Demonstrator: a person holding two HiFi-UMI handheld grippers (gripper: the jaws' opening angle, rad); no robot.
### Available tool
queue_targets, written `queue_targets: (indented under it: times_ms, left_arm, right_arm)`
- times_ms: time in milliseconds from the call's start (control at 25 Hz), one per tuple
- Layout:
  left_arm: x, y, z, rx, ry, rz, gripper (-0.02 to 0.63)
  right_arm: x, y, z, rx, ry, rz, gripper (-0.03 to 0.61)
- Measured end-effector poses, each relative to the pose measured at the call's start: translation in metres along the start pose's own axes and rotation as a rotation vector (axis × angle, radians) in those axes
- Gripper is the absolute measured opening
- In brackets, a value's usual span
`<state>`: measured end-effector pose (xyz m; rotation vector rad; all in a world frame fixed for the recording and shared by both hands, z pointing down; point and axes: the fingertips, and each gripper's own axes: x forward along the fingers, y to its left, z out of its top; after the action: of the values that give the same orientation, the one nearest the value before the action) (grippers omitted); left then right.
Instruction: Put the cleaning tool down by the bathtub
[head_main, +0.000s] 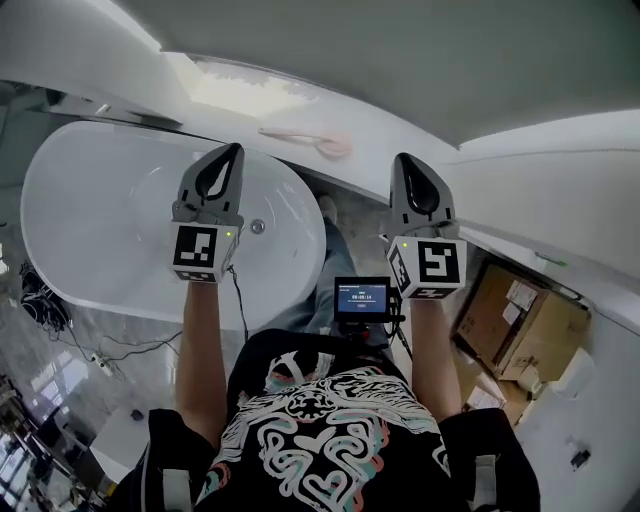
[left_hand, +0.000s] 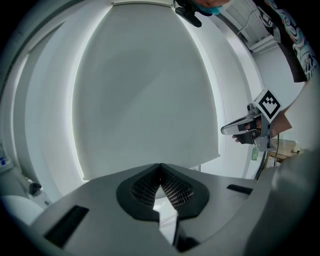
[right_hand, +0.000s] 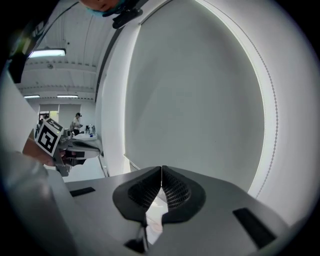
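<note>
L gripper (head_main: 232, 150): jaws shut tip to tip, nothing between the ribbed pads, per L gripper view. R gripper (head_main: 405, 160): same, jaws together, nothing held, per R gripper view. Both are held up in front of the person at approx. equal height and well apart from each other, marker cubes facing the head cam. Each gripper view looks onto a plain pale wall panel, w/ the other gripper at frame edge. Cleaning tool (head_main: 310, 140): pale pink, long and thin w/ a wider end to the right. It lies flat on the white ledge (head_main: 380, 140) just beyond the far rim of the bathtub (head_main: 90, 220); neither gripper touches it. Exact type of tool can't be made out, too small and washed out by light. Bathtub: white, oval, freestanding, drain (head_main: 257, 227) visible; L gripper sits over its right half in head view. Small screen unit (head_main: 362, 298) is mounted at the person's chest, between the forearms. Cardboard boxes (head_main: 510, 320) are on the floor below-right of R gripper. Cables (head_main: 60, 320) lie on the floor left of the tub.
</note>
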<state>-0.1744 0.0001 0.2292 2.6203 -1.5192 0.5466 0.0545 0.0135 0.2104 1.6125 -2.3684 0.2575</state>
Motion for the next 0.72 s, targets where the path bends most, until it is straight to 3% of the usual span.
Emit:
queue_targets:
  times_ms: [320,720]
  left_arm:
    - [-0.032,-0.001,0.040,0.019,-0.079,0.056,0.017]
    - [-0.073,-0.036,0.091,0.047,-0.172,0.086,0.017]
  right_arm:
    - [-0.027,0.007,0.027,-0.002,-0.065,-0.003,0.028]
    - [-0.076,0.007,0.061,0.022,-0.158,0.010,0.028]
